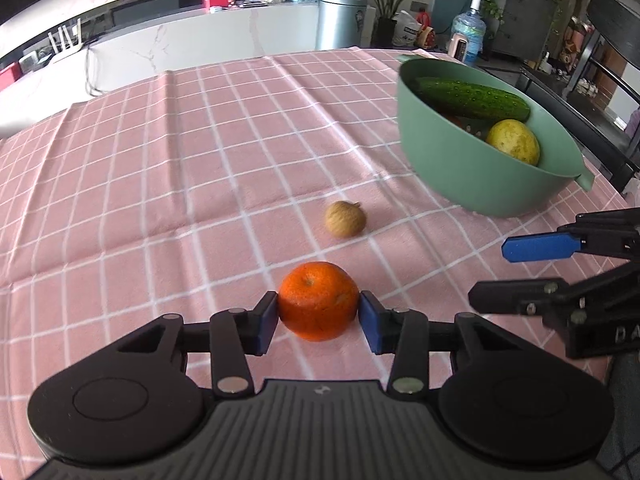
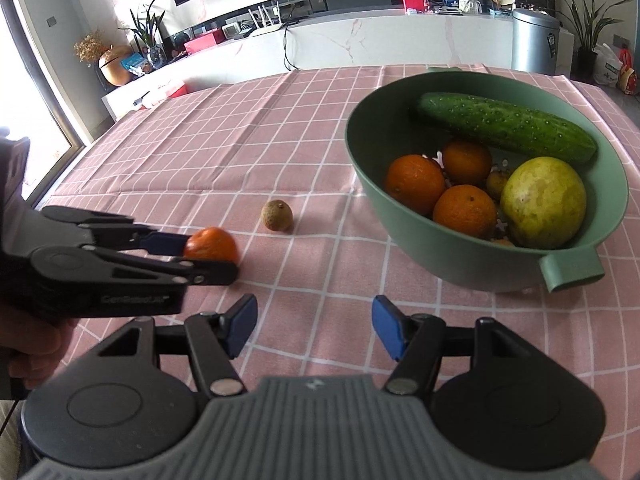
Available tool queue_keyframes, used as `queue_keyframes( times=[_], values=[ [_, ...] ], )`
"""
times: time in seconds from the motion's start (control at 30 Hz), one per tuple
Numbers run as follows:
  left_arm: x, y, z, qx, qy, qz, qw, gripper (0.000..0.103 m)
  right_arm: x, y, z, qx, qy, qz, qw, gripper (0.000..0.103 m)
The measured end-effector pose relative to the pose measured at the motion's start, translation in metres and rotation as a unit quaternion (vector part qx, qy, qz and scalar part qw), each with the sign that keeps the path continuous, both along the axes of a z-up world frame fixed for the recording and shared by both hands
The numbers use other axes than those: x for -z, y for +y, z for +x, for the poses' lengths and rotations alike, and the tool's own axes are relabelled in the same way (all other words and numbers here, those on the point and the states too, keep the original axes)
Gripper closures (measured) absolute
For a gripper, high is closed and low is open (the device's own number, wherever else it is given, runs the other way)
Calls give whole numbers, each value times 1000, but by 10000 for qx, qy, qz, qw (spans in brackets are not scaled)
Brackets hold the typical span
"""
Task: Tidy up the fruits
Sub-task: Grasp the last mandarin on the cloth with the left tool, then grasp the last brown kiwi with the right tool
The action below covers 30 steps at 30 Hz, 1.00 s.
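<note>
A: Where is the small round orange mandarin (image 1: 318, 306) kept?

B: It is squeezed between the two blue pads of the left gripper (image 1: 319, 316), low over the pink checked tablecloth (image 1: 160, 184). From the right wrist view it cannot be told whether the cloth is touched.

A: And the right gripper (image 2: 314, 328)?

B: Its jaws are held wide apart, and nothing is held between them. It is kept just beside the left gripper, on the bowl's side.

A: What is found past the mandarin?

B: A small round brown fruit (image 1: 345, 219) is seen alone on the cloth, near the mandarin but apart from it. Farther off, to the right, a sage green plastic bowl (image 2: 420, 240) with a short handle is set. A long bumpy green cucumber (image 2: 506, 126), three oranges (image 2: 464, 212) and a big yellow-green round fruit (image 2: 544, 202) are held inside it.

A: Is room left for moving?

B: A wide bare stretch of cloth is seen to the left, out to the table edge. The right edge is close behind the bowl.
</note>
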<state>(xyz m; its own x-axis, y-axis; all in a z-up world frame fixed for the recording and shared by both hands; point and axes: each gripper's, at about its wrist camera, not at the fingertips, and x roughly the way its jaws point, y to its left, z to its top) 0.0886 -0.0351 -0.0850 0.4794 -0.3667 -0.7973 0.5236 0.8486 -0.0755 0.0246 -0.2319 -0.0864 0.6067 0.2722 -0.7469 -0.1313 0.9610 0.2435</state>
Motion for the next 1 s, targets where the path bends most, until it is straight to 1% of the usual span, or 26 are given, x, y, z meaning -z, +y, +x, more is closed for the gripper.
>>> queue_keyframes(
  times=[0.17, 0.3, 0.4, 0.47, 0.57, 0.67, 0.83, 0.93, 1.0],
  values=[
    [-4, 31, -5, -271, -11, 70, 9996, 54, 3, 11, 6, -11, -42, -83, 10000, 42],
    [0, 48, -7, -416, 42, 107, 9991, 54, 7, 25, 13, 23, -110, -183, 9998, 42],
    [1, 59, -7, -531, 50, -15, 9986, 54, 10, 38, 23, 110, -203, -424, 9988, 42],
    [1, 63, -7, -584, 49, -47, 9983, 54, 14, 44, 29, 138, -250, -470, 9985, 43],
    [2, 65, -8, -562, 23, -64, 9984, 54, 19, 50, 40, 222, -292, -484, 9982, 48],
    [2, 64, -9, -538, 0, -40, 9985, 54, 23, 53, 51, 374, -234, -363, 9984, 52],
    [2, 67, -8, -562, 34, -116, 9983, 53, 23, 58, 65, 465, -282, -336, 9980, 57],
    [2, 67, -8, -558, 48, -122, 9984, 53, 24, 63, 73, 422, -326, -383, 9978, 64],
    [3, 66, -8, -551, 48, -129, 9984, 53, 25, 66, 79, 413, -333, -428, 9977, 76]
  ],
)
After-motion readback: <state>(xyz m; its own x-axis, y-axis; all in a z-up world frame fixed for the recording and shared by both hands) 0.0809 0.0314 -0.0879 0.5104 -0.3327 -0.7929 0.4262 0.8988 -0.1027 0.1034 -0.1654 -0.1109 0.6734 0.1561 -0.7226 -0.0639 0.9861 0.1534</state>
